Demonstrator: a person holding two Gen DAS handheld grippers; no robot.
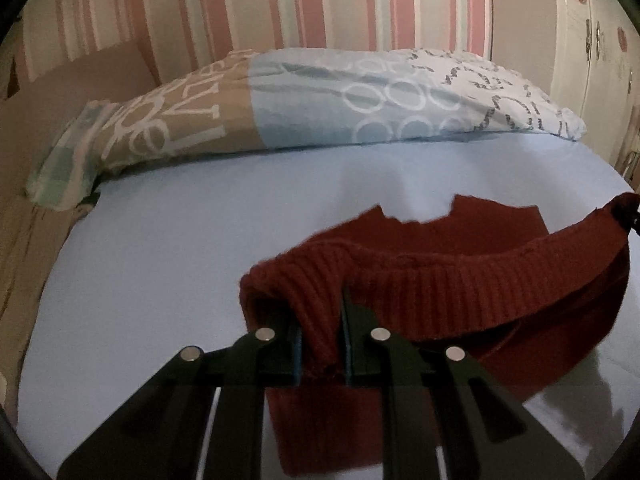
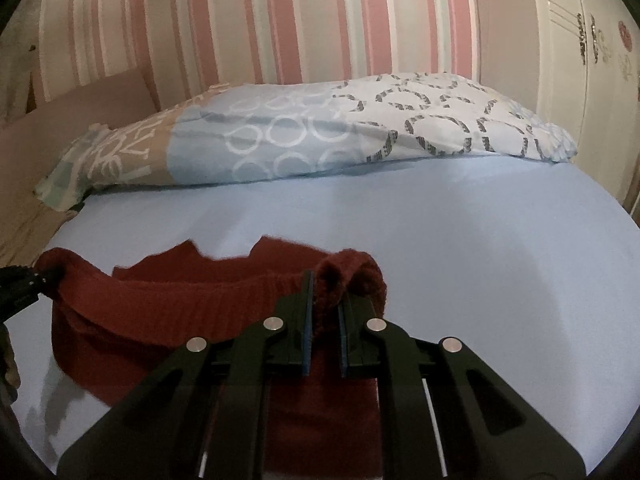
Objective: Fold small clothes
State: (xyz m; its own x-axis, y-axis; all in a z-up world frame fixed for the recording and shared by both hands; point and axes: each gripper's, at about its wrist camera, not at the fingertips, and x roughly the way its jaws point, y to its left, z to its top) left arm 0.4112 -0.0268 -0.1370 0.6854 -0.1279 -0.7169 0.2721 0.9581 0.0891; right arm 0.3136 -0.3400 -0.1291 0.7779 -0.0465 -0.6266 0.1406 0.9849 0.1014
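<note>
While both claws reach forward low over the bed, each is clamped on one end of the same ribbed hem. The left claw [image 1: 322, 332] pinches a bunched fold of dark red knit between its blue-lined fingers [image 1: 297, 344], and the right claw [image 2: 325, 320] does the same at the opposite end — its fingers [image 2: 307, 320] are closed to a narrow gap with fabric packed between them. In the right wrist view the left claw's tip [image 2: 24, 284] shows at the far left edge, gripping the cloth; in the left wrist view the right claw [image 1: 628, 214] is only just visible at the far right edge.

The red knitted garment [image 1: 460, 280] is lifted along its ribbed band, which sags in a shallow curve between the two grips. Its far edge lies flat on the light blue sheet [image 1: 180, 260], and more of it hangs down beneath the claws toward the camera.

Farther back on the bed lies a folded duvet [image 2: 300, 140] — tan, pale blue and white panels printed with circles and letters. Behind it rises a striped pink wall [image 2: 320, 20], with a white wardrobe [image 2: 580, 60] to the right.
</note>
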